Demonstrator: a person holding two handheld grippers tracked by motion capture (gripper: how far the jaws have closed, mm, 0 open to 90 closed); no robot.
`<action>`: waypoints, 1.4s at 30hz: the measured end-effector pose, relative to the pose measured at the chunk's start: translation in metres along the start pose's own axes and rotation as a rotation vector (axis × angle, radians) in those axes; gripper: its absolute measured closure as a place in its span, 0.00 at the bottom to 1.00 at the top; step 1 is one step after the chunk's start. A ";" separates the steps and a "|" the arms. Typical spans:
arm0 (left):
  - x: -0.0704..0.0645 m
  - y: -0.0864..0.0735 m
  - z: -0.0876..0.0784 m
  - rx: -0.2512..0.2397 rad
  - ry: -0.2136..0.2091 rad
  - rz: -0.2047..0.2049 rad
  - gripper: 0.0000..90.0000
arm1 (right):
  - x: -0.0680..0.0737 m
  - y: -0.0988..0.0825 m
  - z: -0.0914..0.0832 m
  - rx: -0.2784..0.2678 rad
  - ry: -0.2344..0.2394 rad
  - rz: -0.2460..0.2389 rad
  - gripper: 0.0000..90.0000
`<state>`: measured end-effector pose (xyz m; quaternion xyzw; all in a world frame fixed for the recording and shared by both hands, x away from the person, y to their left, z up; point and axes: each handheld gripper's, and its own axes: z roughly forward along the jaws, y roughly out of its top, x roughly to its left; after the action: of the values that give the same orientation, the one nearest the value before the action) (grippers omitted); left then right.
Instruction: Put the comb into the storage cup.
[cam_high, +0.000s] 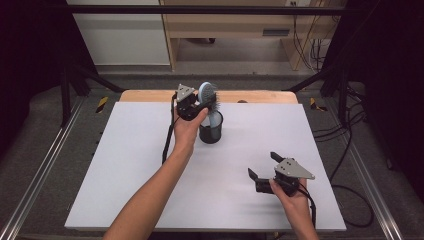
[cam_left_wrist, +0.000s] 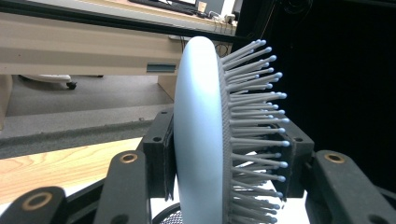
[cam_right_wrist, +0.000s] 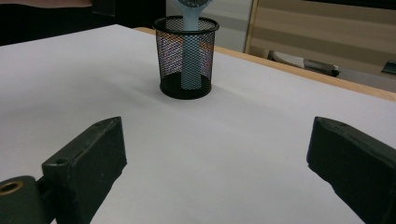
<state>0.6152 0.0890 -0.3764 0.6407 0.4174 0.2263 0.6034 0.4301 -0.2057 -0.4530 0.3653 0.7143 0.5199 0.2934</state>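
A light blue hairbrush (cam_high: 207, 95) stands upright with its handle down inside a black mesh cup (cam_high: 210, 128) at the back middle of the white table (cam_high: 125, 165). My left gripper (cam_high: 200, 102) is shut on the brush's head: in the left gripper view the jaws press its smooth back and its bristle side (cam_left_wrist: 205, 135). Through the mesh cup (cam_right_wrist: 186, 58) the handle (cam_right_wrist: 190, 51) shows in the right gripper view. At the front right my right gripper (cam_high: 264, 165) hovers low over the table with its jaws wide open and nothing between them (cam_right_wrist: 215, 158).
A wooden strip (cam_high: 150, 95) runs along the table's far edge. Cables trail on the floor at the right (cam_high: 350, 150). Metal rails (cam_high: 35, 175) flank the table. Beyond it stands a wooden desk (cam_high: 240, 30).
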 end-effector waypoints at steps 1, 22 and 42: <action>0.001 0.000 0.000 -0.001 0.002 -0.003 0.55 | 0.000 0.000 0.000 0.001 0.000 -0.001 0.05; 0.035 -0.008 -0.015 -0.011 0.032 -0.158 0.51 | 0.001 0.000 0.002 0.004 0.006 -0.004 0.05; 0.044 -0.011 -0.021 0.005 0.054 -0.160 0.44 | 0.002 -0.001 0.003 0.012 0.010 -0.008 0.05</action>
<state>0.6198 0.1353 -0.3931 0.6005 0.4840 0.1934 0.6065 0.4311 -0.2028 -0.4546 0.3615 0.7203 0.5162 0.2899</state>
